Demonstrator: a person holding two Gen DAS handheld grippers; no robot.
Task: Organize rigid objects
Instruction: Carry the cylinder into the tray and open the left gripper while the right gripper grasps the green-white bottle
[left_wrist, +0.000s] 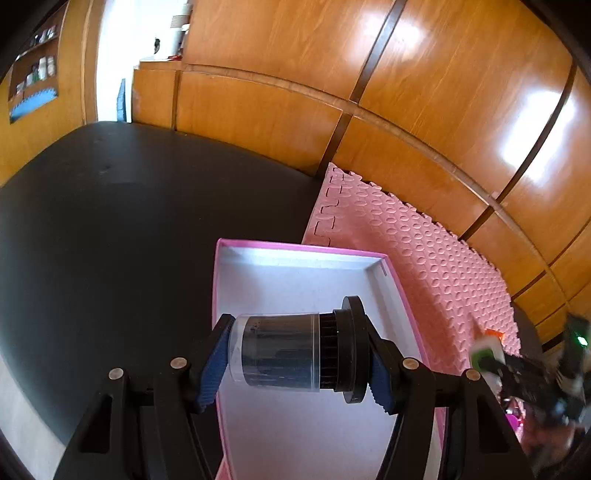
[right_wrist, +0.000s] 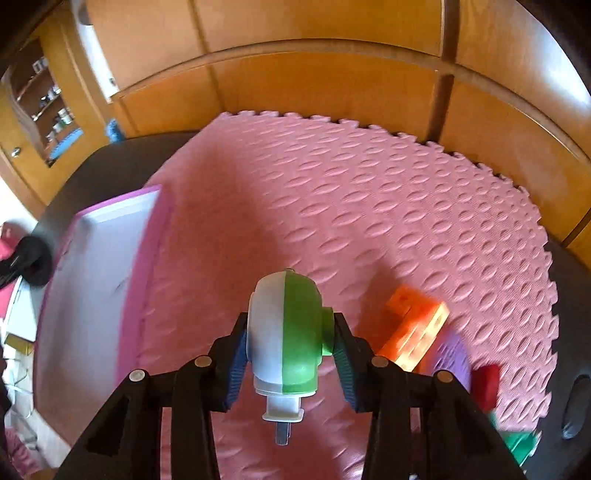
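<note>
left wrist view: my left gripper (left_wrist: 297, 363) clamps a dark jar (left_wrist: 291, 350) over the pink box (left_wrist: 402, 291); right wrist view: my right gripper (right_wrist: 290, 354) pinches a green-white plug (right_wrist: 286, 332) above the mat (right_wrist: 369, 192).

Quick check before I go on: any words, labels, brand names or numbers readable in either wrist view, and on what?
None can be read.
Clear jar with black cap in the left gripper: no label shows.
Green and white device in the right gripper: no print visible.
Orange block: blurred, only moulded shapes.
Pink-rimmed box: plain.
Shelf items in the background: too small to read.
</note>
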